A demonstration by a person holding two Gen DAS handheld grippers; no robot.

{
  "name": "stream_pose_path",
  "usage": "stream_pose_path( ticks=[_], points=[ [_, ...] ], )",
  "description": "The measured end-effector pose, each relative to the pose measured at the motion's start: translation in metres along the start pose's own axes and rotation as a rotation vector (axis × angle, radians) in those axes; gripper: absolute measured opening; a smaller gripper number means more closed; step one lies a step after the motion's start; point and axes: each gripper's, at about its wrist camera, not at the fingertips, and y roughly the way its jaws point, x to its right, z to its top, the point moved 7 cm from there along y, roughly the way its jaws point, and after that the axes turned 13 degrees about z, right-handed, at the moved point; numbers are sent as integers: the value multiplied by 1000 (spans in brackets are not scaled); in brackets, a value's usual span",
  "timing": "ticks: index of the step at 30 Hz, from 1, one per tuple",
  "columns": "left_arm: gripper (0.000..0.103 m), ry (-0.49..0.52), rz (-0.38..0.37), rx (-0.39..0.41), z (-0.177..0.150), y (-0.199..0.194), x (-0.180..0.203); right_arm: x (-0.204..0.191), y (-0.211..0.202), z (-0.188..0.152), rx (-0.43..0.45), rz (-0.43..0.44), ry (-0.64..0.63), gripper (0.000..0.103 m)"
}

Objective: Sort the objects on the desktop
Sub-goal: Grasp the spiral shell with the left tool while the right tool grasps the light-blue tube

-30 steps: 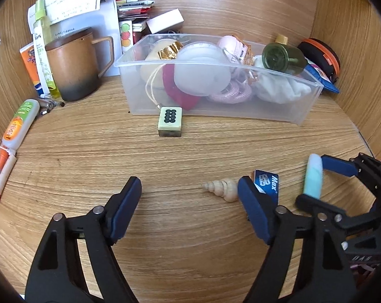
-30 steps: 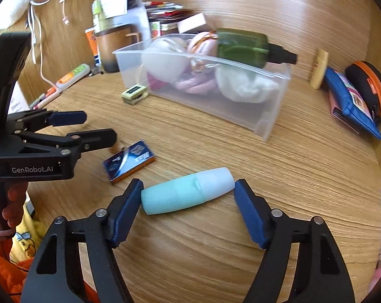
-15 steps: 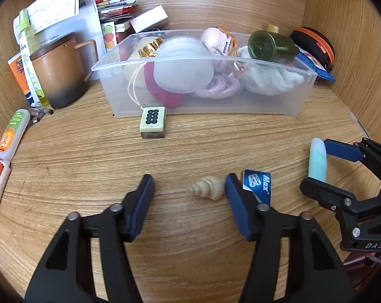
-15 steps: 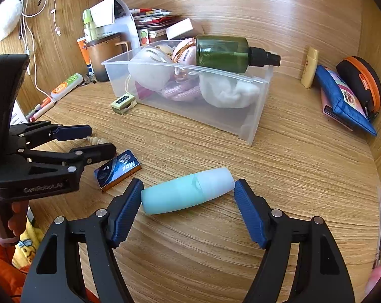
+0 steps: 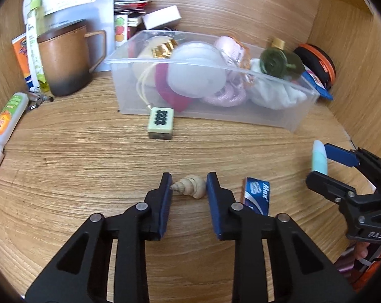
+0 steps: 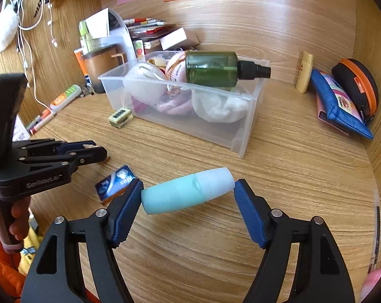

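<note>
The left gripper (image 5: 187,188) is closing on the shell (image 5: 190,189), which lies between its jaws, long axis across them, tip at the left pad. The right gripper (image 6: 187,195) clamps the tube (image 6: 187,193) end to end, above the desk (image 6: 291,176). The box (image 5: 256,194) lies beside the shell. The bin (image 5: 278,123) stands further, toward the back wall

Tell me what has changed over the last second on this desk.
The left gripper is closing its jaws around the small beige spiral seashell; earlier they stood wide apart. Unchanged: the right gripper holds the pale turquoise tube endwise; the clear plastic bin stays put.
</note>
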Motion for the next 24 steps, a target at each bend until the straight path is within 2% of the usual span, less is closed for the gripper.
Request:
stream_pose_path(
  ticks=[10, 18, 24],
  points=[
    [14, -39, -6, 26, 6, -6, -11, -4, -8, 18, 38, -5, -13, 71],
    [15, -7, -12, 20, 0, -3, -5, -9, -2, 14, 18, 1, -21, 71],
    [16, 34, 18, 16, -9, -2, -1, -9, 0, 13, 13, 4, -19, 71]
  ],
)
